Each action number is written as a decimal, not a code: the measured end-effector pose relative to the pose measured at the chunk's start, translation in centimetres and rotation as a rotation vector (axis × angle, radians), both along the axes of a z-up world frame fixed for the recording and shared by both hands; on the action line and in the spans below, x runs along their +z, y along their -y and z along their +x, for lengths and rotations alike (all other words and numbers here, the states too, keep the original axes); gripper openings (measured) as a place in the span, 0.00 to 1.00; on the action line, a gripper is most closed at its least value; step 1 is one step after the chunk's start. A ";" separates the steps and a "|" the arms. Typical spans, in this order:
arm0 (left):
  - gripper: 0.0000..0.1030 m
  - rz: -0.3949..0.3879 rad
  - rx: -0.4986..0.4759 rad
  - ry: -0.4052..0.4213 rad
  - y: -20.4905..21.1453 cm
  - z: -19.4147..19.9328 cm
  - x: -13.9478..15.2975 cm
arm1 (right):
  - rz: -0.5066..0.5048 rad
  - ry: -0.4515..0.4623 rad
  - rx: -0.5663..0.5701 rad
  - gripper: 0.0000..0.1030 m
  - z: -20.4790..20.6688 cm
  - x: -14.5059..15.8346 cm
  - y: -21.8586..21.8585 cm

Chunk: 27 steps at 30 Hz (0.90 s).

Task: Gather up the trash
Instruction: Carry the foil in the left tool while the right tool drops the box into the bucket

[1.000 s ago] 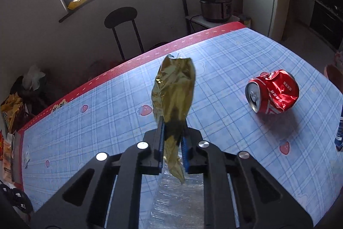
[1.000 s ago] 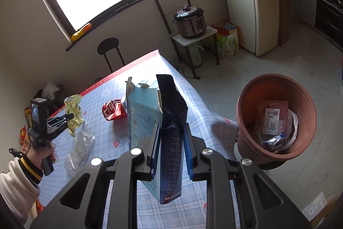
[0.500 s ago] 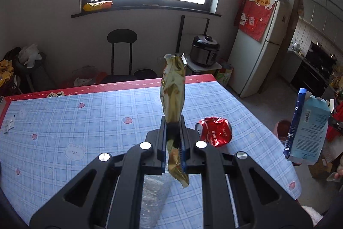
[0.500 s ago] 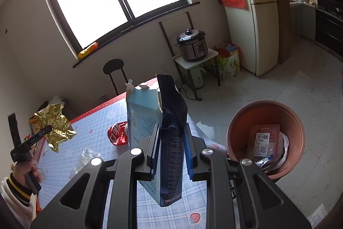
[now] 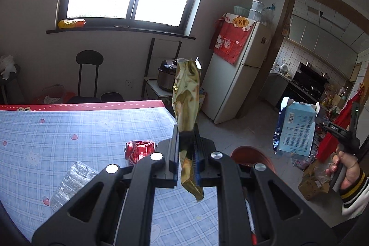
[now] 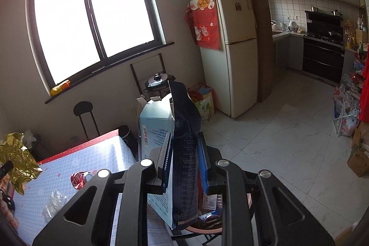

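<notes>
My left gripper (image 5: 186, 144) is shut on a crumpled gold foil wrapper (image 5: 186, 96), held upright above the table's right end. My right gripper (image 6: 184, 153) is shut on a flattened light-blue and navy carton (image 6: 184, 135), which hangs above the terracotta bin (image 6: 200, 226); the carton (image 5: 295, 128) also shows at the right of the left wrist view, past the bin's rim (image 5: 250, 153). A crushed red can (image 5: 138, 150) and a clear crumpled plastic wrapper (image 5: 71, 183) lie on the blue checked table (image 5: 69, 130). The gold wrapper (image 6: 17, 158) shows at the left edge of the right wrist view.
A white fridge (image 6: 237, 52) with a red cloth stands by the wall, a rice cooker (image 5: 166, 76) on a small stand beside it. A black chair (image 5: 88, 75) is behind the table. Bags and boxes (image 6: 350, 117) line the kitchen floor at right. A hand (image 5: 343, 167) holds the right gripper.
Both grippers have risen and swung right toward the bin, each keeping its hold. The can and the table have slid down and left in both views, and the bin now sits under the carton.
</notes>
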<state>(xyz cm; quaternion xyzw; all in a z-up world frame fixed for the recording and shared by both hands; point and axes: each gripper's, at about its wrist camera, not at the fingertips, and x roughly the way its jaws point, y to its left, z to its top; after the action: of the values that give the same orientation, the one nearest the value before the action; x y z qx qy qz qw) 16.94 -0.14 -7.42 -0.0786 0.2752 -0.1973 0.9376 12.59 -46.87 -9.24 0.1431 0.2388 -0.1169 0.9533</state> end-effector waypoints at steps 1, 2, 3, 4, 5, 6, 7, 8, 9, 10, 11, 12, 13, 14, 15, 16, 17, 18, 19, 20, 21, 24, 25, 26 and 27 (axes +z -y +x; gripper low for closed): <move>0.13 0.000 -0.005 0.003 0.7 -0.3 0.2 | -0.005 -0.004 -0.005 0.20 0.1 -0.1 0.7; 0.13 0.002 -0.009 0.005 1.5 -0.6 0.4 | -0.009 -0.007 -0.007 0.20 0.2 -0.2 1.4; 0.13 0.006 -0.011 0.006 2.0 -0.7 0.5 | -0.012 -0.009 -0.008 0.20 0.3 -0.3 2.0; 0.13 0.010 -0.012 0.006 2.6 -1.0 0.6 | -0.016 -0.011 -0.007 0.20 0.5 -0.5 2.5; 0.13 0.012 -0.010 0.006 3.1 -1.4 0.7 | -0.018 -0.015 -0.002 0.20 0.8 -0.7 2.9; 0.13 0.015 -0.006 0.006 3.6 -1.7 0.8 | -0.020 -0.019 0.005 0.20 1.0 -1.0 3.3; 0.13 0.017 0.000 0.005 4.0 -1.9 0.8 | -0.022 -0.023 0.013 0.20 1.4 -1.3 3.6; 0.13 0.019 0.006 0.003 4.4 -2.2 0.8 | -0.022 -0.028 0.022 0.20 1.7 -1.6 3.9; 0.13 0.022 0.013 0.002 4.7 -2.5 0.8 | -0.021 -0.034 0.030 0.20 2.0 -1.8 4.2; 0.13 0.026 0.021 0.002 5.1 -2.8 0.9 | -0.019 -0.040 0.039 0.20 2.3 -2.2 4.5; 0.13 0.029 0.027 0.001 5.4 -3.2 0.9 | -0.014 -0.046 0.047 0.20 2.7 -2.5 4.7; 0.13 0.032 0.034 0.000 5.7 -3.5 0.9 | -0.007 -0.049 0.054 0.20 3.1 -2.8 5.0; 0.13 0.036 0.041 -0.001 5.8 -3.6 0.9 | 0.001 -0.052 0.061 0.20 3.4 -3.0 5.3; 0.13 0.039 0.047 -0.004 5.8 -3.7 0.9 | 0.008 -0.055 0.069 0.20 3.8 -3.2 5.4; 0.13 0.042 0.055 -0.006 6.0 -4.1 0.9 | 0.016 -0.059 0.075 0.20 4.2 -3.5 5.7; 0.13 0.046 0.064 -0.008 6.2 -4.4 0.9 | 0.024 -0.062 0.081 0.20 4.6 -3.7 5.7; 0.13 0.049 0.073 -0.010 6.4 -4.9 1.0 | 0.032 -0.064 0.088 0.20 4.8 -3.9 5.7; 0.13 0.052 0.082 -0.012 6.5 -5.1 1.0 | 0.038 -0.066 0.094 0.20 5.1 -4.0 5.8; 0.13 0.053 0.089 -0.014 6.4 -5.3 1.1 | 0.042 -0.070 0.098 0.20 5.4 -4.2 5.9; 0.13 0.056 0.094 -0.015 6.5 -5.5 1.2 | 0.045 -0.077 0.101 0.20 5.8 -4.2 5.9; 0.13 0.059 0.098 -0.016 6.4 -5.6 1.3 | 0.052 -0.087 0.105 0.20 6.3 -4.4 5.9; 0.13 0.073 0.098 -0.014 6.8 -5.8 1.7 | 0.100 -0.104 0.113 0.42 6.9 -4.6 6.3; 0.13 0.078 0.093 -0.014 7.1 -5.9 1.9 | 0.100 -0.102 0.093 0.65 6.8 -4.6 6.5; 0.13 0.081 0.086 -0.014 7.4 -5.8 2.0 | 0.101 -0.085 0.077 0.70 6.5 -4.4 6.6; 0.13 0.083 0.076 -0.013 7.7 -5.6 2.1 | 0.103 -0.071 0.074 0.71 6.3 -4.3 6.7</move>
<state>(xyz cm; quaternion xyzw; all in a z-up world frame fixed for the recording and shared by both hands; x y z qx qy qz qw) 11.31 -7.88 -5.34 -0.0514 0.2862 -0.1494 0.9450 18.85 -53.55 -13.54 0.1789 0.2834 -0.0744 0.9392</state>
